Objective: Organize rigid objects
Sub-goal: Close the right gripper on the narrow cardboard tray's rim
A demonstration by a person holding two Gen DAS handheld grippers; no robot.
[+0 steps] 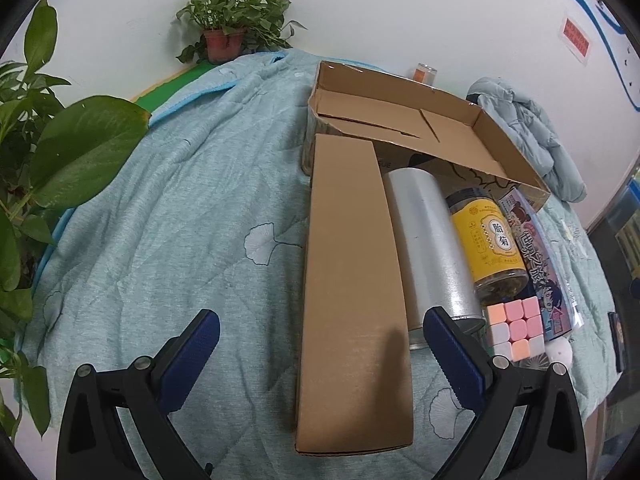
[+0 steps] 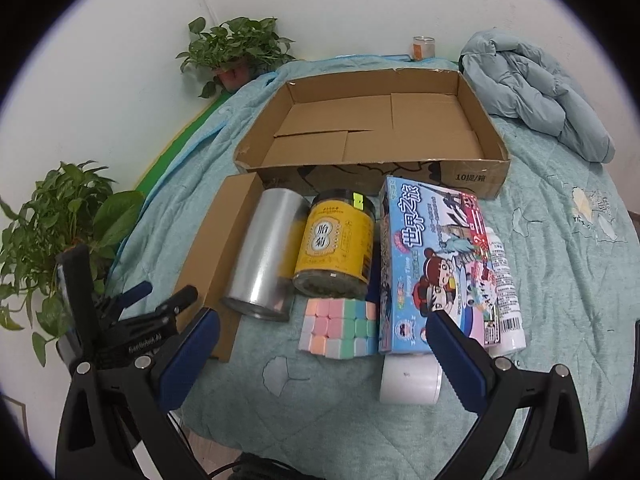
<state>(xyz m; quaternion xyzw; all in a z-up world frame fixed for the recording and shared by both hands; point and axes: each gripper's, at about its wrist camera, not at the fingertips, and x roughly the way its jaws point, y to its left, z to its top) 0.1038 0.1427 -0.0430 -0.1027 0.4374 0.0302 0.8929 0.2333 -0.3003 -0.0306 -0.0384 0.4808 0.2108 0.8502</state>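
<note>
A row of objects lies on the quilt in front of an open cardboard tray [image 2: 486, 178] [image 1: 516, 160]: a long brown box [image 1: 354, 292] [image 2: 224, 248], a silver can [image 1: 434, 240] [image 2: 268, 256], a yellow-labelled jar [image 1: 490, 246] [image 2: 334, 244], a pastel cube [image 1: 516, 330] [image 2: 340, 326], a blue game box [image 2: 432, 264] [image 1: 540, 264], a white bottle [image 2: 506, 292] and a white roll [image 2: 410, 380]. My left gripper [image 1: 322, 354] is open, its fingers either side of the brown box's near end. My right gripper [image 2: 322, 354] is open, above the quilt before the cube.
Potted plants stand at the left [image 1: 48, 168] [image 2: 60, 232] and at the back [image 1: 232, 20] [image 2: 236, 48]. A pale blue jacket [image 2: 532, 88] [image 1: 528, 136] lies right of the tray. A small jar [image 2: 423, 47] stands by the wall. The left gripper also shows in the right wrist view [image 2: 132, 320].
</note>
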